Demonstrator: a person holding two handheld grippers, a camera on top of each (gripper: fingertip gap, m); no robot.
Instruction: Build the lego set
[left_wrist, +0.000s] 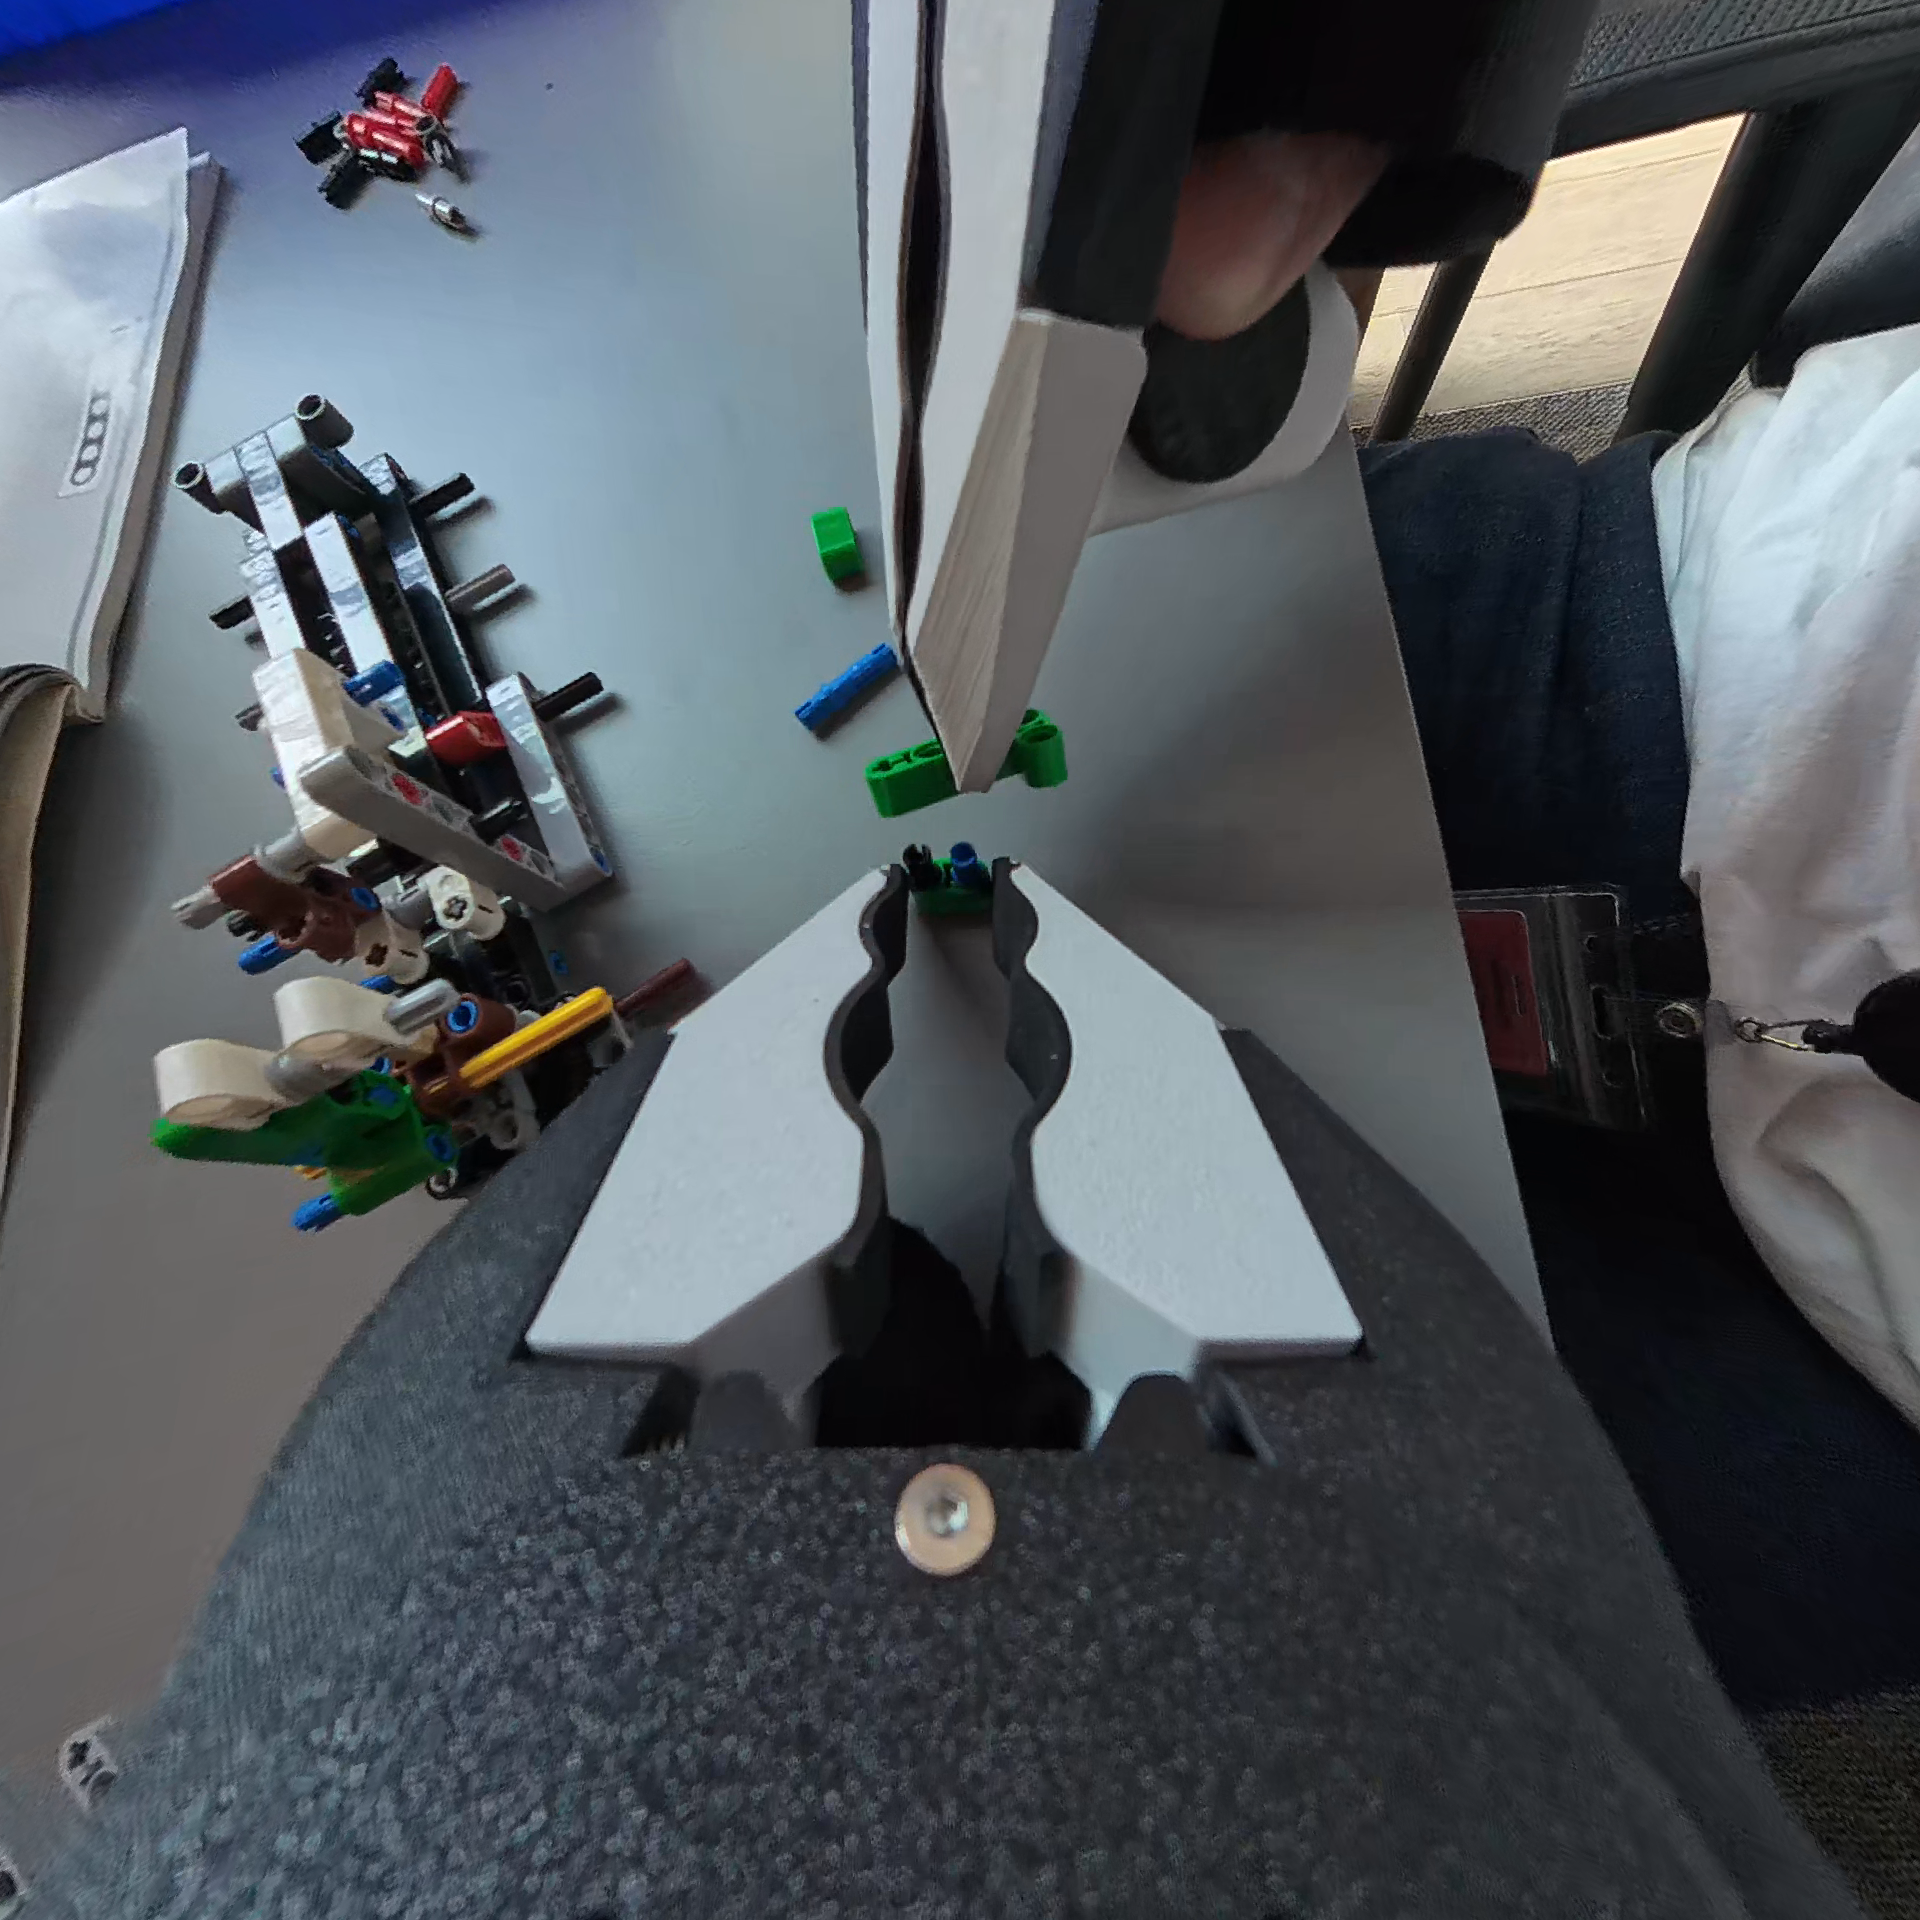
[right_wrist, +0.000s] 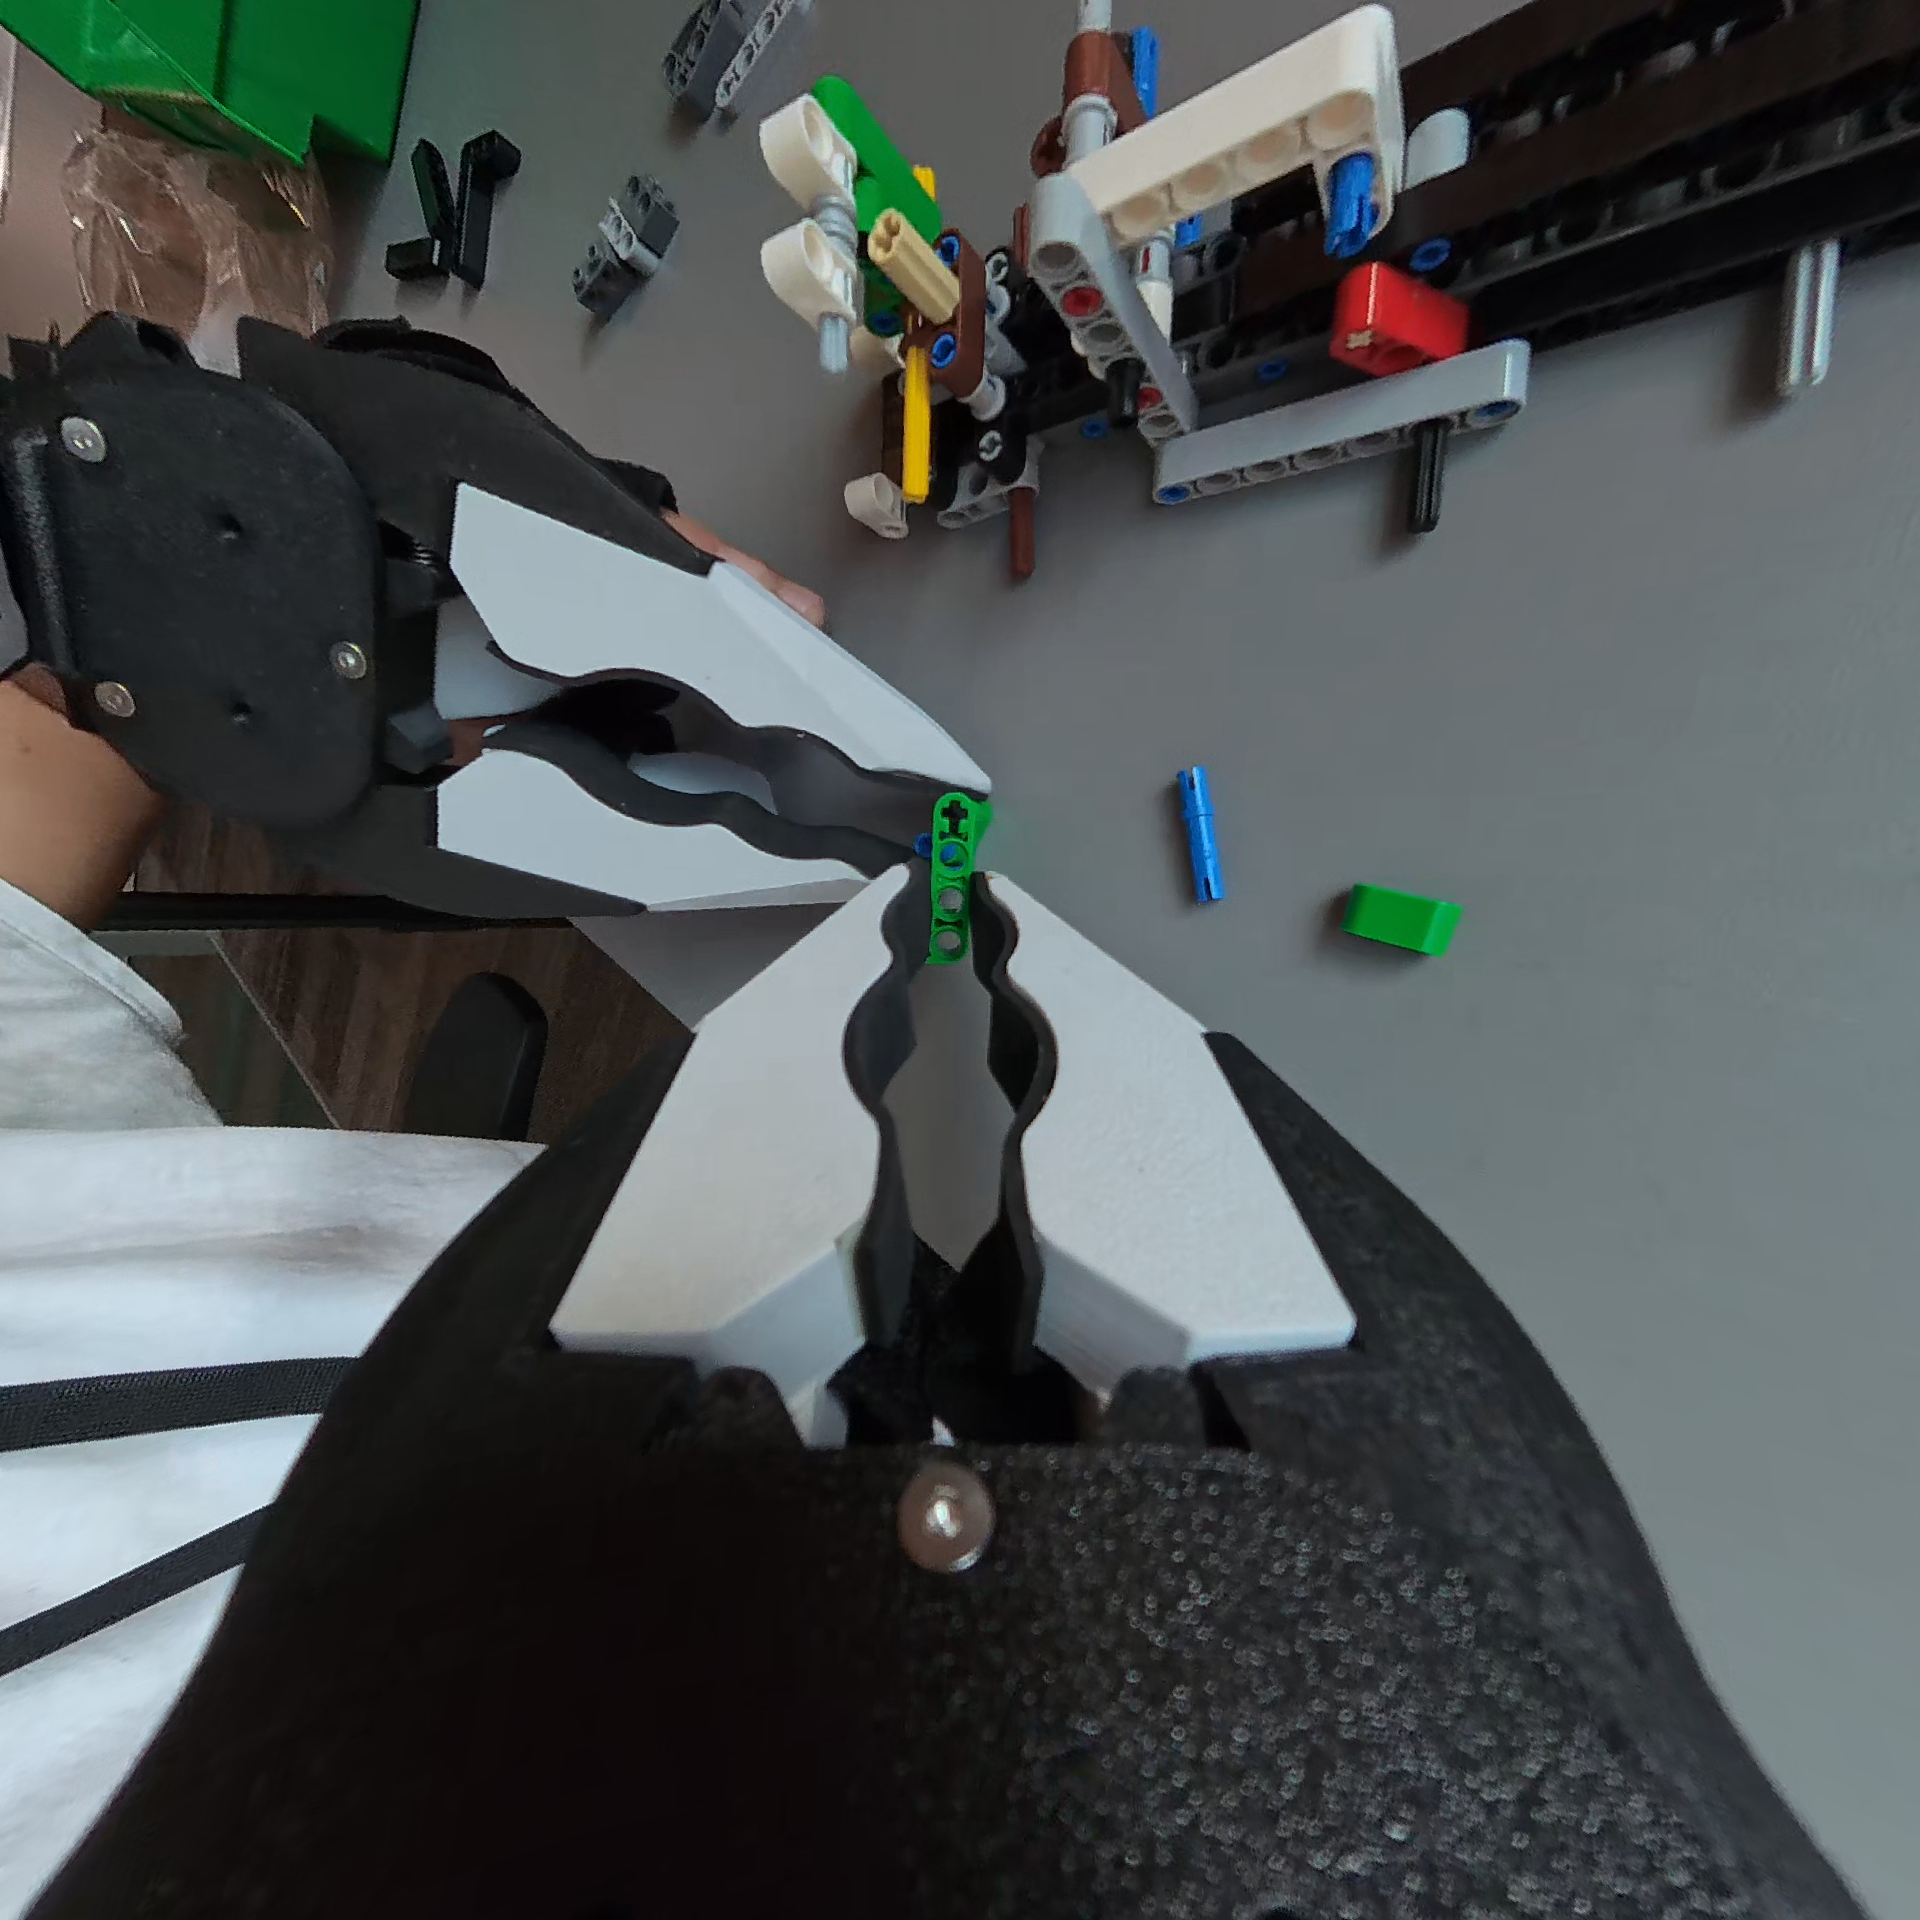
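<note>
My left gripper is shut on a small green piece with a black pin and a blue pin standing on it. My right gripper is shut on a green beam with holes and holds it above the grey table. In the left wrist view the right gripper comes down from above with the green beam just beyond my left fingertips. In the right wrist view the left gripper reaches in from the left, its tips against the beam's far end.
The partly built model lies to the side. A loose blue pin and a small green block lie nearby. A pile of red and black parts, a booklet and a green box stand farther off. Less than 4 cm separates the two grippers' tips. The small green block sits 7 cm or so from the ends of my right fingers. Seen from the right wrist view as well.
</note>
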